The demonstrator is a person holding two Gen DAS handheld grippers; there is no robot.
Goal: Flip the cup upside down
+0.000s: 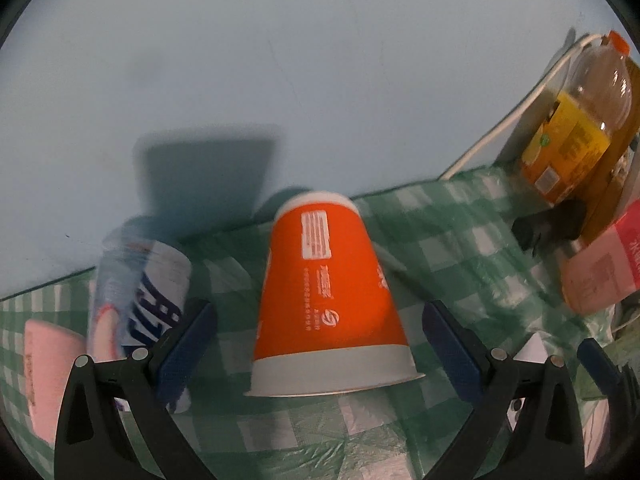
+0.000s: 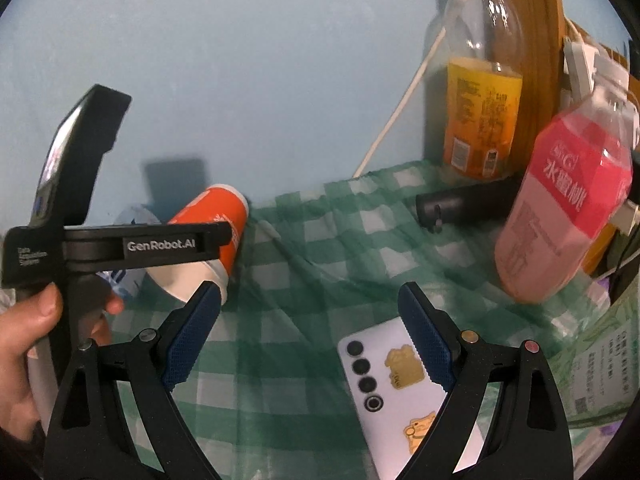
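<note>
An orange paper cup (image 1: pixel 328 300) with a white rim band stands upside down on the green checked cloth (image 1: pixel 452 240), rim on the cloth. My left gripper (image 1: pixel 318 344) is open, its blue-padded fingers on either side of the cup's lower part and apart from it. In the right wrist view the cup (image 2: pixel 216 220) shows at the left, partly hidden behind the left gripper's black body (image 2: pixel 120 244). My right gripper (image 2: pixel 310 336) is open and empty over the cloth, to the right of the cup.
A blue-and-white can (image 1: pixel 140 292) and a pink object (image 1: pixel 48 372) lie left of the cup. An orange-capped bottle (image 2: pixel 480 92), a pink-labelled bottle (image 2: pixel 560 216) and a black cylinder (image 2: pixel 460 204) stand at the right. A white phone (image 2: pixel 400 392) lies under the right finger. A light blue wall is behind.
</note>
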